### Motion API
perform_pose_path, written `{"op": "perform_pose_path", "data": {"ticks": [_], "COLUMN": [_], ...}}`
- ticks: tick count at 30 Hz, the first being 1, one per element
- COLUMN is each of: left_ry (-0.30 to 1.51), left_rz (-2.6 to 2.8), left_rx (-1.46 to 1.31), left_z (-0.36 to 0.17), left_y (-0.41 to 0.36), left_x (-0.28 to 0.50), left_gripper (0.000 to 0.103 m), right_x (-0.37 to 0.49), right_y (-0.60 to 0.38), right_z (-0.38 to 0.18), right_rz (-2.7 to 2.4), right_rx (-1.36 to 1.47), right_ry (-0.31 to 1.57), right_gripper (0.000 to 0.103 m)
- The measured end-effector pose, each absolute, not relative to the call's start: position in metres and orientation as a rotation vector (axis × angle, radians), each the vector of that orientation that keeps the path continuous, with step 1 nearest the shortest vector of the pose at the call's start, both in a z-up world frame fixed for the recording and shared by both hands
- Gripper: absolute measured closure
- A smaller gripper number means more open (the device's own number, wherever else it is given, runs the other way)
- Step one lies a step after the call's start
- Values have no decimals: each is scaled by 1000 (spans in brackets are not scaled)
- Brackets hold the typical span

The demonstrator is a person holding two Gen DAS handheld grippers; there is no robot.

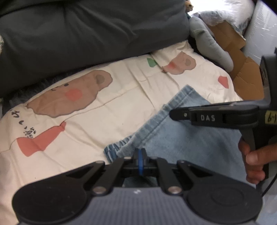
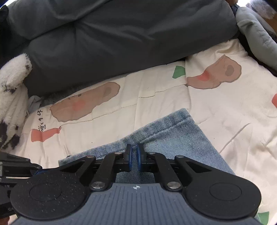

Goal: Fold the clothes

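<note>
Light blue jeans [image 1: 181, 138] lie on a cream bear-print quilt [image 1: 86, 121], one hemmed leg end [image 2: 181, 119] pointing away from me. In the left wrist view my left gripper [image 1: 140, 153] sits at the bunched near-left edge of the denim, its blue pads pressed together on the cloth. From the right, held by a hand [image 1: 254, 159], my right gripper [image 1: 173, 114] reaches over the jeans, its tip at the seam. In its own view the right gripper [image 2: 134, 150] shows only a thin gap between the pads, with denim [image 2: 173, 143] in it. The left gripper [image 2: 39, 168] shows at the left edge.
A dark grey cushion [image 1: 86, 34] runs along the far side of the quilt. A white and black plush [image 2: 12, 97] lies at the left. A grey pillow [image 1: 213, 46], cardboard [image 1: 242, 69] and plastic-wrapped bedding [image 1: 238, 13] crowd the far right.
</note>
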State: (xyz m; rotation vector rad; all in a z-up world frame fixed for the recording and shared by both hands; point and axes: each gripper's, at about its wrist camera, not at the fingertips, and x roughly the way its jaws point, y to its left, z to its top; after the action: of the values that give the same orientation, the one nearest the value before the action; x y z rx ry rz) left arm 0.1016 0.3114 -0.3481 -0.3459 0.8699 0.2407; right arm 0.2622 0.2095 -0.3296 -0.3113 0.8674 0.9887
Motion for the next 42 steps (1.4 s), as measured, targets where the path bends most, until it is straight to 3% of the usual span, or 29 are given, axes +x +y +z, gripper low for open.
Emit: {"op": "perform_pose_path", "data": {"ticks": [6, 7, 8, 10, 17, 23, 25, 28, 42], "left_ry": [815, 805, 800, 808, 888, 927, 923, 915, 1006], "left_rz": [219, 198, 178, 142, 163, 165, 177, 188, 109], "left_rx": [-335, -338, -339, -320, -268, -166, -218, -245, -235], "left_z": [-317, -313, -310, -311, -346, -340, -335, -329, -348], "left_y": [294, 290, 284, 272, 268, 259, 262, 258, 219], "left_x": [93, 91, 90, 89, 93, 100, 98, 92, 91], "left_gripper": [99, 98, 97, 96, 100, 100, 99, 81, 81], "right_x": [264, 262, 259, 254, 254, 255, 255, 251, 241], "right_y": [191, 184, 178, 166, 142, 146, 145, 134, 122], "right_z": [-298, -295, -292, -291, -311, -318, -314, -302, -328], "right_rz": [994, 1000, 1007, 1015, 1009, 991, 983, 1001, 971], "right_rx": [-258, -276, -298, -352, -461, -502, -503, -493, -588], "right_ry": [829, 806, 784, 741, 766, 776, 775, 749, 779], "right_gripper": [89, 84, 70, 60, 60, 60, 60, 61, 59]}}
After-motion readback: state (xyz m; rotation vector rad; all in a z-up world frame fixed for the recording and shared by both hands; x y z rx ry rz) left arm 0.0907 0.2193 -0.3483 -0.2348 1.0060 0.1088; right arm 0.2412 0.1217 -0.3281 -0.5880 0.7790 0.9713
